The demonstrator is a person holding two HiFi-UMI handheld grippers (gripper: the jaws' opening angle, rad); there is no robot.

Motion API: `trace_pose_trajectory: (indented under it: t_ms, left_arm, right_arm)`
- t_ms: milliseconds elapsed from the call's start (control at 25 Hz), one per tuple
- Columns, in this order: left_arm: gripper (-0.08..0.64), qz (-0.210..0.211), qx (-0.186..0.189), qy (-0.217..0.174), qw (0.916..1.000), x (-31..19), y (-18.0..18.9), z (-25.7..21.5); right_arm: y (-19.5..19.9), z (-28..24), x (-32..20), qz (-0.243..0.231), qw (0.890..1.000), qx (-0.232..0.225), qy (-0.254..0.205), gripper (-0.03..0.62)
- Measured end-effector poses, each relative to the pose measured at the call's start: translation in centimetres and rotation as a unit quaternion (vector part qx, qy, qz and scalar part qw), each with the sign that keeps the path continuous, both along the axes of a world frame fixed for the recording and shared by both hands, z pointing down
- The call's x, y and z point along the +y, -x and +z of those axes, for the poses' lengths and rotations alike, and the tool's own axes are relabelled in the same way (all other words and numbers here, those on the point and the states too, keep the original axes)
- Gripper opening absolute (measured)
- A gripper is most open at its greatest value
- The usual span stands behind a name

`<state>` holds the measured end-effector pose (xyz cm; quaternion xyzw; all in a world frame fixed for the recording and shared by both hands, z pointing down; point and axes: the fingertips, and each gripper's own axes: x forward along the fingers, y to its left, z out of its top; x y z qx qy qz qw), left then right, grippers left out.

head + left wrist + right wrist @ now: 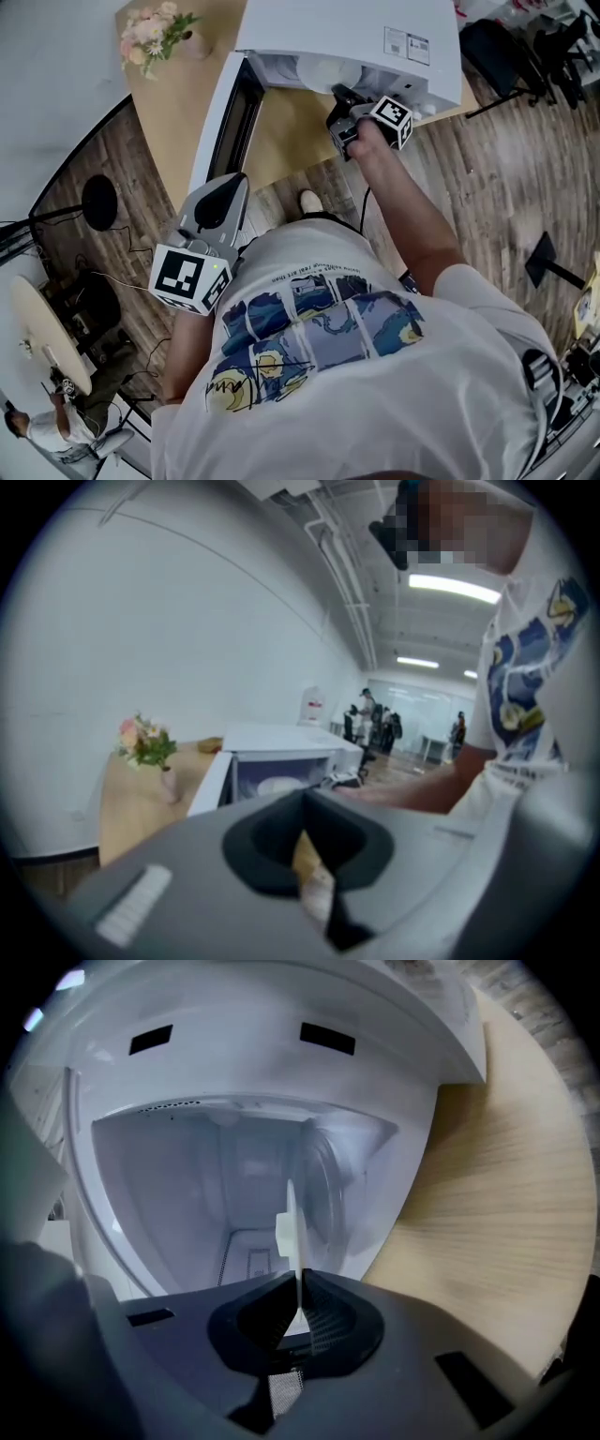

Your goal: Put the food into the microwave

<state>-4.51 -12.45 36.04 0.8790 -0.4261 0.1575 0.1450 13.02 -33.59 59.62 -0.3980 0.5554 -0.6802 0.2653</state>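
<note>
A white microwave [347, 28] stands on the wooden table [300, 141] with its door [220, 117] swung open to the left. My right gripper [342, 98] is at the mouth of the cavity, shut on the rim of a white plate [323, 70]. In the right gripper view the plate [291, 1227] shows edge-on between the closed jaws of that gripper [298, 1302], inside the white cavity [225, 1194]. What lies on the plate is hidden. My left gripper [225, 187] hangs back near the door's front edge, its jaws together and holding nothing. From the left gripper view, the left gripper [309, 855] faces the microwave [281, 752].
A vase of pink flowers [150, 36] stands on the table's far left corner. Wood floor runs under the table's curved front edge. A round side table [47, 333] and another person [56, 431] are at the lower left; chairs [506, 52] stand at the upper right.
</note>
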Motion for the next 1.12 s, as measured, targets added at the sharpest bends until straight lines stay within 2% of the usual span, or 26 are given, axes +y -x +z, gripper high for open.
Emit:
trace_pose_trajectory:
  t_ms: [360, 600, 720, 920, 1040, 1120]
  left_arm:
    - [0.009, -0.022, -0.011, 0.009, 0.9997, -0.3, 0.6, 0.3]
    - [0.009, -0.025, -0.012, 0.009, 0.9996, -0.9, 0.8, 0.4]
    - [0.009, -0.021, -0.009, 0.011, 0.9997, -1.1, 0.7, 0.5]
    - [0.009, -0.017, -0.006, 0.013, 0.9998, -1.3, 0.8, 0.6]
    - [0.009, -0.011, -0.005, 0.015, 0.9998, -1.4, 0.7, 0.7]
    - [0.009, -0.009, -0.003, 0.015, 0.9998, -1.3, 0.8, 0.8]
  right_arm:
    - [-0.1, 0.7, -2.8, 0.009, 0.999, 0.032, -0.003, 0.015]
    - [-0.6, 0.7, -3.7, -0.001, 0.993, 0.116, -0.02, 0.035]
    - [-0.6, 0.5, -3.8, -0.027, 0.985, 0.168, -0.035, 0.082]
    - [0.1, -0.1, -3.7, -0.088, 0.963, 0.244, -0.065, 0.141]
    - [0.5, -0.2, -3.5, -0.118, 0.948, 0.284, -0.078, 0.166]
    - [0.6, -0.2, -3.3, -0.129, 0.942, 0.299, -0.082, 0.169]
